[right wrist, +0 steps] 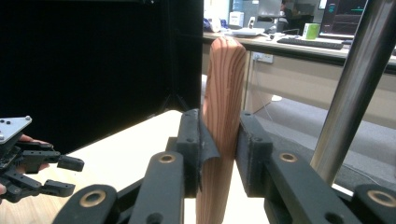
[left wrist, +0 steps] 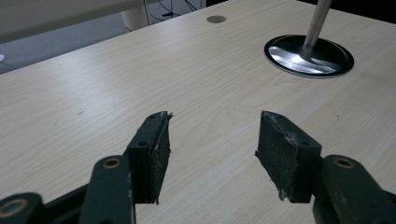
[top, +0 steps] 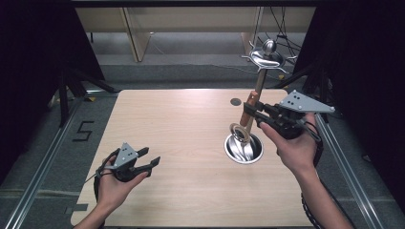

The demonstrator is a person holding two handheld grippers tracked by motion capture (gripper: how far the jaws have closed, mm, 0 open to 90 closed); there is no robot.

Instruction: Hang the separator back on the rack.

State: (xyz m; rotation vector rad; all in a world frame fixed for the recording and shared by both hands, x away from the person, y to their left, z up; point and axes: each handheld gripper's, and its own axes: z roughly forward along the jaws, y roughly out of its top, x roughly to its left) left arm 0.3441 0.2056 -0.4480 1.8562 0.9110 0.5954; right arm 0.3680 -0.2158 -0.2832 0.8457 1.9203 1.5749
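A metal stand rises from its round shiny base point(top: 243, 149) point(left wrist: 308, 56) on the table's right half; its pole point(top: 260, 81) point(right wrist: 350, 88) ends in a hooked top with a ball point(top: 267, 56). My right gripper point(top: 254, 113) point(right wrist: 219, 126) is shut on the wooden handle point(top: 250, 106) point(right wrist: 226, 88) of a utensil. The handle stands almost upright just left of the pole. The utensil's round metal loop end point(top: 237, 132) hangs over the base. My left gripper point(top: 152, 157) point(left wrist: 212, 128) point(right wrist: 70, 175) is open with nothing between its pads, low over the table's front left.
A small dark round disc point(top: 236, 101) point(left wrist: 215, 19) sits in the tabletop behind the stand. Bare light wood table point(top: 181, 129) spans between the grippers. Black stand legs point(top: 64, 90) are off the left edge, and wooden furniture point(top: 138, 33) stands beyond the far edge.
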